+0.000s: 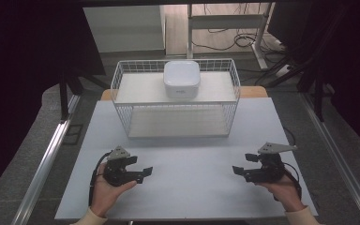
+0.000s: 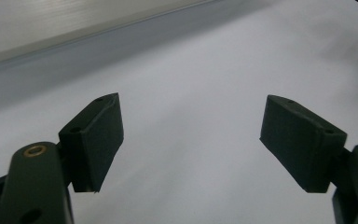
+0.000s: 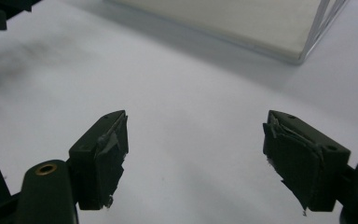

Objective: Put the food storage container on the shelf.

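My left gripper (image 1: 143, 172) and right gripper (image 1: 238, 171) lie low over the near table (image 1: 187, 187), pointing inward at each other, jaws spread, both empty.

high view: fixed above the person's side, facing forward and down, far enough to take in the whole white table (image 1: 183, 154) with the wire basket (image 1: 176, 96) at its far middle and floor beyond.

left gripper view: rides low and very near the tabletop (image 2: 191, 107), looking along its own jaws over bare surface toward a pale edge at upper left; what that edge belongs to is unclear.

right gripper view: equally low and close to the table (image 3: 186, 121), facing the basket, whose bottom corner (image 3: 298, 56) sits at upper right.

shared: the white tabletop in front of the basket shows in all three; the basket shows in the high and right gripper views.
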{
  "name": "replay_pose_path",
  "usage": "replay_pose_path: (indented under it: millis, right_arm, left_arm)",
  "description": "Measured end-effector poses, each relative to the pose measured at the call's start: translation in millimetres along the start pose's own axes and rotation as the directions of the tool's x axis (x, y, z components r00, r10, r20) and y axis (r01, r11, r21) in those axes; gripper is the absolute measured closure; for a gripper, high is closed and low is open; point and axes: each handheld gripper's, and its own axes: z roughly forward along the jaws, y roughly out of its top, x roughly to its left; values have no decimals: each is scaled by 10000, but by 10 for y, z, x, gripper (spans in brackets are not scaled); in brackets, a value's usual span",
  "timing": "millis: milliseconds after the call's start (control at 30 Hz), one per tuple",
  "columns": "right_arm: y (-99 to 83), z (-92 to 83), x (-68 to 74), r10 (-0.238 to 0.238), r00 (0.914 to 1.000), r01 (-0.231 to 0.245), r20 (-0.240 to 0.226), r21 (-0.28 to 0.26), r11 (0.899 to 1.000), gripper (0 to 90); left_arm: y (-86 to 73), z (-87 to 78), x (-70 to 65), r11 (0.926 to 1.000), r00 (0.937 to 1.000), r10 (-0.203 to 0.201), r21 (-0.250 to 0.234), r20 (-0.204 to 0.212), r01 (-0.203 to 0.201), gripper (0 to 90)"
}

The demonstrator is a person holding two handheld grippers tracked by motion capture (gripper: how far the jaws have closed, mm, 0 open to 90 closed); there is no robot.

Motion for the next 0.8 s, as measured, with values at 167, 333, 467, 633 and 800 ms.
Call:
replay_pose_path:
  millis: [167,333,467,633,800]
  right_arm:
    - [-87,120,16,-30,10000,32,-59,336,9994,216]
    - [-95,184,12,-187,9998,185,30,453,9988,209]
    - [-89,141,-1,-121,9999,120,87,168,9998,209]
    - [-93,150,13,-234,9996,232,126,184,9996,209]
    - [-81,127,8,-252,9996,252,127,16,9997,195]
  left_arm:
    - [-30,25,-24,10000,10000,42,-5,-9,-42,207]
    - [-33,4,-8,9999,10000,-65,-125,47,65,206]
    - [-29,-19,23,9996,9998,-172,-242,28,173,207]
    - [-30,-9,29,9996,9997,-212,-181,97,213,208]
    - [-21,-23,44,9992,9994,-300,-250,171,304,207]
